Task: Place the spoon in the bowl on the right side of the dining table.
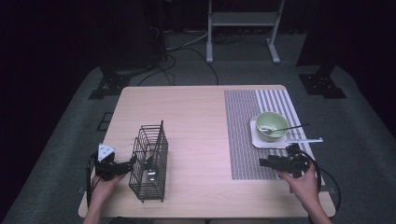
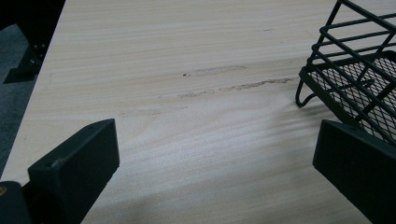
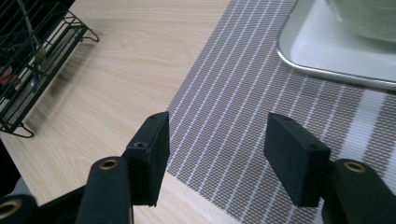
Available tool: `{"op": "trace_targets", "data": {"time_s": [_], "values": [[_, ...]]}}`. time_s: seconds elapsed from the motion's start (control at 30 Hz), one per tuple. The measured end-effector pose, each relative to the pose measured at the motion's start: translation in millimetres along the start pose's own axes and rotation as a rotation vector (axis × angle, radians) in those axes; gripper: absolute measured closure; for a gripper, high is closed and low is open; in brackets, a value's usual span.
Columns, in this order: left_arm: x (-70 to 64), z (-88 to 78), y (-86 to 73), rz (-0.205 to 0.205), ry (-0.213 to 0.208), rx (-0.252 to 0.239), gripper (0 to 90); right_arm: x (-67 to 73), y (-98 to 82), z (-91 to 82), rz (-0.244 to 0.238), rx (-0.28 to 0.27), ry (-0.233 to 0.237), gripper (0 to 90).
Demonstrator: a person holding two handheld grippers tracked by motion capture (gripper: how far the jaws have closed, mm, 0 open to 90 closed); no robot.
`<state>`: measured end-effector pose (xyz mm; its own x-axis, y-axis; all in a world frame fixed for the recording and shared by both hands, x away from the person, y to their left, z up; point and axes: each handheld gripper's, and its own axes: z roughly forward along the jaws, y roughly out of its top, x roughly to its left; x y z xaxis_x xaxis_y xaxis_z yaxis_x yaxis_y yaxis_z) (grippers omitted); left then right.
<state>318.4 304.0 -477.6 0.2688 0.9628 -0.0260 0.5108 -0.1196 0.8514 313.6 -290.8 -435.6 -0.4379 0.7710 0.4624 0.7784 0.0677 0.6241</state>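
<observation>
Black wire basket point(image 1: 149, 163) stands at three o'clock, just beside the left gripper point(image 1: 132, 163), whose jaws gape empty; the right gripper point(image 1: 264, 162), also open-jawed, sits well apart.

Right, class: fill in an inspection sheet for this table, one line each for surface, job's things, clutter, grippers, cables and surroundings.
Surface: light wooden table, with a grey striped placemat on its right half.
Job's things: black wire basket stands upright at the left; green bowl sits on a white tray on the placemat, with a spoon resting in the bowl.
Clutter: a white utensil lies beside the tray.
Grippers: left gripper is at the basket's side, jaws open and holding nothing; right gripper is over the placemat, jaws open and holding nothing.
Cables: one trails from each gripper; more lie on the floor behind the table.
Surroundings: grey carpet, metal stand legs, dark background.
</observation>
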Motion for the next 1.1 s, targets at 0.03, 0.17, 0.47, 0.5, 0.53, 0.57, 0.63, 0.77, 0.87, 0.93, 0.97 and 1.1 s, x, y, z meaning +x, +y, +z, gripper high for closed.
{"op": "trace_targets", "data": {"time_s": [0.03,0.17,0.47,0.5,0.53,0.57,0.63,0.77,0.87,0.93,0.97,1.1], "values": [[0.0,0.0,-0.1,-0.001,0.0,0.0,0.0,1.9,-0.3,1.0,-0.006,0.001,0.001,39.7],[-0.1,0.0,0.0,0.0,-0.001,0.0,0.0,7.3,-1.8,5.5,-0.015,0.015,0.013,39.6],[0.1,0.0,-0.1,-0.001,0.0,0.0,0.0,15.7,-6.3,15.5,-0.026,0.043,0.034,39.2],[0.1,0.1,-0.1,-0.001,0.0,0.0,0.0,17.0,-6.7,16.4,-0.026,0.044,0.042,39.2],[0.1,0.0,0.0,0.0,0.0,0.001,0.0,19.1,-7.1,17.6,-0.031,0.045,0.046,39.1],[0.0,0.0,0.0,-0.001,0.0,0.001,0.0,20.5,-7.4,18.3,-0.036,0.047,0.046,39.1],[-0.2,0.0,0.0,0.0,0.0,0.0,0.0,23.5,-8.2,20.4,-0.041,0.051,0.055,39.0],[0.0,-0.1,-0.1,-0.001,0.0,0.0,0.0,28.3,-9.3,23.9,-0.055,0.058,0.059,38.8],[0.1,0.0,-0.1,-0.003,-0.001,-0.001,0.0,31.4,-10.8,26.7,-0.056,0.066,0.068,38.8],[0.3,0.0,-0.1,-0.003,-0.001,-0.001,0.0,32.7,-11.8,28.1,-0.059,0.067,0.072,38.7],[0.3,0.0,-0.1,-0.003,-0.001,-0.001,0.0,33.7,-12.3,28.6,-0.061,0.068,0.073,38.7],[0.1,-0.1,-0.1,-0.002,-0.001,-0.002,0.0,38.4,-14.8,29.7,-0.077,0.071,0.071,38.4]]}}
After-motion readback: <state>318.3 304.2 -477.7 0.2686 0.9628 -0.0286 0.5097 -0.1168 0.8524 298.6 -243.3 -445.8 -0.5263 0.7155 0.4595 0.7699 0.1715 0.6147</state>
